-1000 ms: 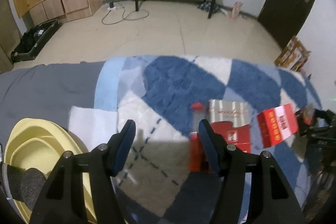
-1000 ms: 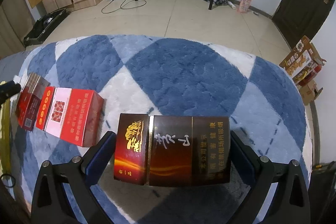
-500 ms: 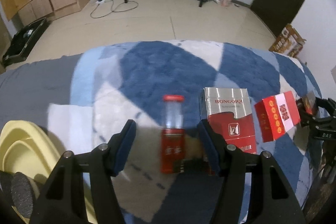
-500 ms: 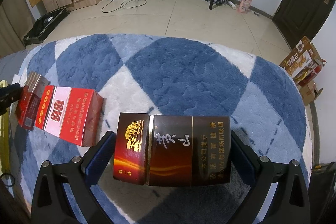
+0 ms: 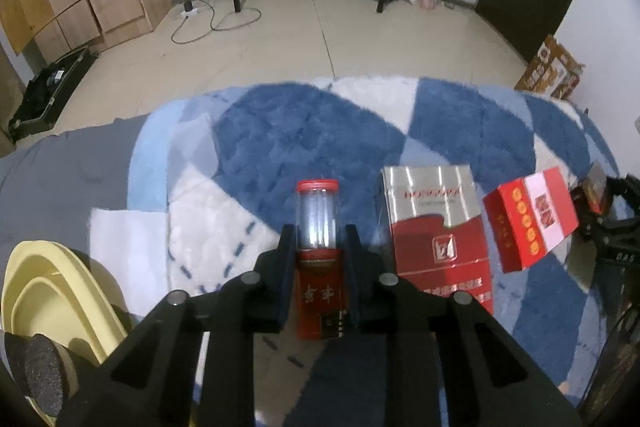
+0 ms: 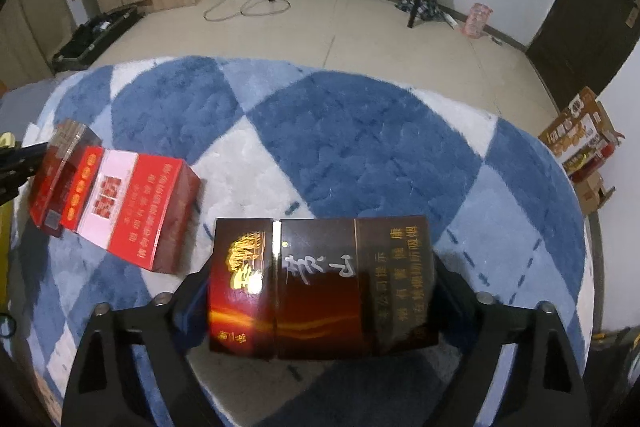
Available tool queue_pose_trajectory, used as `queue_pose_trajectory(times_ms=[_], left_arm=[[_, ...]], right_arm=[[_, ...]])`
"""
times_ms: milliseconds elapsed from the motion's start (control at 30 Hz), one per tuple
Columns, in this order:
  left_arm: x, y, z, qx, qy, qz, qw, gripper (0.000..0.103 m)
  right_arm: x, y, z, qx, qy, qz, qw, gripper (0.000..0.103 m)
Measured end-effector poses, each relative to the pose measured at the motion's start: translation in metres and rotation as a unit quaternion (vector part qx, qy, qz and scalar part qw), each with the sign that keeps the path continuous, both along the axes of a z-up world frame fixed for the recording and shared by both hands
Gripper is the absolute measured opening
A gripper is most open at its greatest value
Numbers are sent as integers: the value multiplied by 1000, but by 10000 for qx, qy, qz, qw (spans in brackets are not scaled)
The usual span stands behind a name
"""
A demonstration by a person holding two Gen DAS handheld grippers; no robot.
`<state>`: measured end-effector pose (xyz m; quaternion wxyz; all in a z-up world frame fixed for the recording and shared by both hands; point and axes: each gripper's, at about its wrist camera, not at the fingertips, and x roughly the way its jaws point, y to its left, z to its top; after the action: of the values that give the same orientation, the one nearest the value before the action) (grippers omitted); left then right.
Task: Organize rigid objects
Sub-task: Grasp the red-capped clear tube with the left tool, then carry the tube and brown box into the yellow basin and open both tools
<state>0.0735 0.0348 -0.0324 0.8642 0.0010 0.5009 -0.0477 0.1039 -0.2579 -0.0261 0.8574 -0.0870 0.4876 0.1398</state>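
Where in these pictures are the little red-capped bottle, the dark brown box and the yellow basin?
red-capped bottle (image 5: 317, 223): left wrist view, on its clear upper body.
dark brown box (image 6: 320, 287): right wrist view, middle of its top face.
yellow basin (image 5: 60, 291): left wrist view, on its rim.

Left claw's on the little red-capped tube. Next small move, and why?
Probably lift it straight up. The left claw has just closed and now pinches the tube from both sides, and the silver-and-red pack lies close beside it, so a sideways drag might knock that. The yellow bowl looks a likely drop spot.
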Motion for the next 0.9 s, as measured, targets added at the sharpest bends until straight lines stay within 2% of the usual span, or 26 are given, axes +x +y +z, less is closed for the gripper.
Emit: queue_pose_trajectory(times_ms=[100,167,300,367,500,600,733,800,900], left_arm=[[-8,5,14,133,-152,115,9997,24],[-20,11,37,-2,-520,182,9985,24],[-43,25,69,97,-971,385,9945,24],[-62,42,89,229,-1235,673,9898,24],[-114,100,121,117,-1676,1302,9771,24],[-148,146,125,-72,-1857,1876,9645,24],[-184,205,106,-347,-1738,2729,9456,24],[-194,226,93,-544,-1653,3067,9358,24],[-189,251,67,-956,-1456,3188,9317,24]], right_arm=[[-3,-2,2,16,-56,48,10000,88],[-6,-5,12,167,-157,26,9997,88],[-25,-18,48,787,-624,142,9948,89],[-42,-13,68,1180,-885,533,9876,89],[-84,26,98,1609,-1226,1576,9666,89],[-128,82,112,1879,-1271,2604,9385,89],[-166,159,107,1879,-971,3655,9065,89],[-175,197,99,1788,-686,4011,8958,89],[-189,252,85,1254,-501,4383,8886,89]])
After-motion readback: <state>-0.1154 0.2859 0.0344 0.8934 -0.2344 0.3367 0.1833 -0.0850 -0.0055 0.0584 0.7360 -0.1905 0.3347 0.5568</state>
